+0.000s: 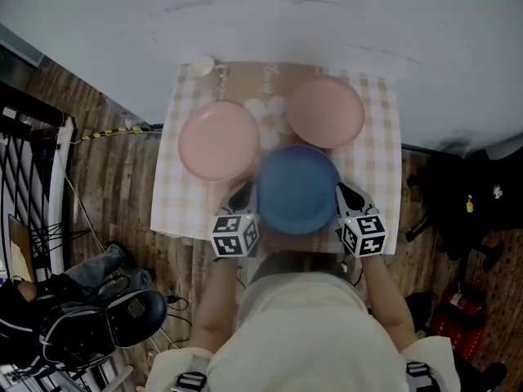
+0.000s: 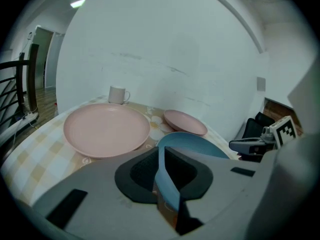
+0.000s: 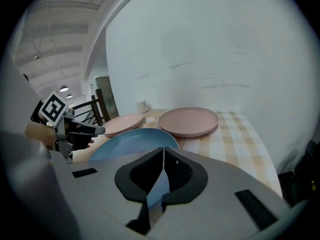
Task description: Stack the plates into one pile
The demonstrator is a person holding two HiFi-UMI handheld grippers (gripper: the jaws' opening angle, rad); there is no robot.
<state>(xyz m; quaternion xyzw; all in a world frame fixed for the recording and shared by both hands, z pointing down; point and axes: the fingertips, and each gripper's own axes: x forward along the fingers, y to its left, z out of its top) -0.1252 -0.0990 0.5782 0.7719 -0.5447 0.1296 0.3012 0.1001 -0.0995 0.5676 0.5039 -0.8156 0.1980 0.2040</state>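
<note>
Both pairs of tongs are closed on the same blue plate (image 1: pixel 298 188), one at each side of its rim. In the head view the left tongs (image 1: pixel 245 198) pinch the plate's left edge and the right tongs (image 1: pixel 345 196) pinch its right edge. A marker cube (image 1: pixel 235 235) sits behind the left pair and another marker cube (image 1: pixel 363 233) behind the right.

The left gripper view shows the left tongs (image 2: pixel 162 173) with their dark pads pressed on the thin rim of the blue plate (image 2: pixel 200 146), which runs edge-on between them. The right tongs (image 2: pixel 255 145) show at the plate's far side. The right gripper view shows the same for the right tongs (image 3: pixel 162 176): the pads are clamped on the rim and the blue plate (image 3: pixel 130 143) spreads out ahead.

The blue plate is at the near middle of the tabletop, which is covered by a checked cloth (image 1: pixel 376 162). Whether the plate rests on the cloth or hangs just above it cannot be told.

Two pink plates lie flat on the cloth beyond it. The left pink plate (image 1: pixel 218 140) is just beside the blue plate's far left edge. The right pink plate (image 1: pixel 324 111) lies further back, and its near rim meets the blue plate's far edge in the head view. A white mug (image 1: pixel 202 66) stands at the cloth's far left corner, close to the white wall (image 1: pixel 327 15).
</note>
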